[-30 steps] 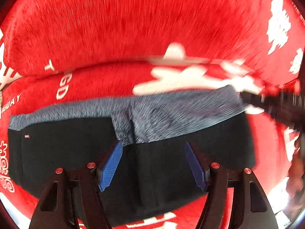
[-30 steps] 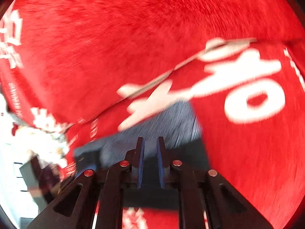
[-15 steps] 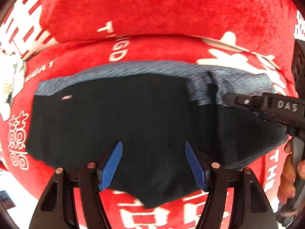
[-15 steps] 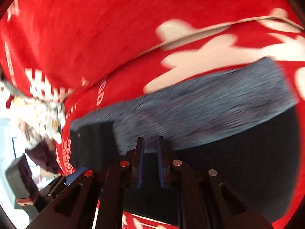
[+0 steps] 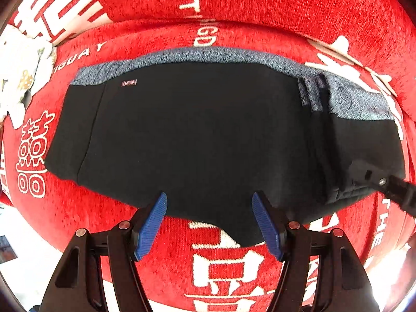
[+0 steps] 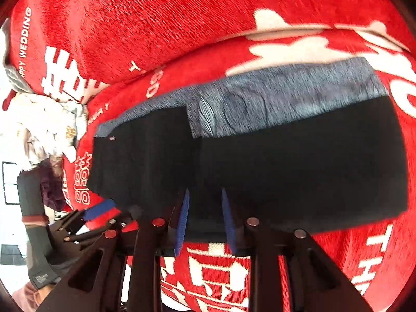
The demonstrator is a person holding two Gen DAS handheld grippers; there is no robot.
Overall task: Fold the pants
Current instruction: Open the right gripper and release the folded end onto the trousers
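Note:
Black pants (image 5: 195,130) lie folded flat on the red sofa seat (image 5: 221,267), with a strip of grey inner cloth (image 5: 358,101) showing along their far edge. My left gripper (image 5: 210,197) hangs open over the pants' near edge, nothing between its blue pads. The right gripper's tip (image 5: 384,182) rests at the pants' right end. In the right wrist view the right gripper (image 6: 205,193) is opening over the near hem of the pants (image 6: 299,169). Black cloth shows in the narrow gap and the pads do not press on it. The grey cloth (image 6: 286,98) lies beyond.
The sofa's red back cushion (image 5: 260,0) rises just behind the pants. A crumpled white patterned cloth (image 5: 18,72) lies at the seat's left end. The left gripper's blue pad (image 6: 98,208) shows at the lower left of the right wrist view.
The pants have gone from a bunched fold with much grey showing to a flat black layer. The right jaws have parted from nearly shut. Both grippers have drifted toward the pants' near edge.

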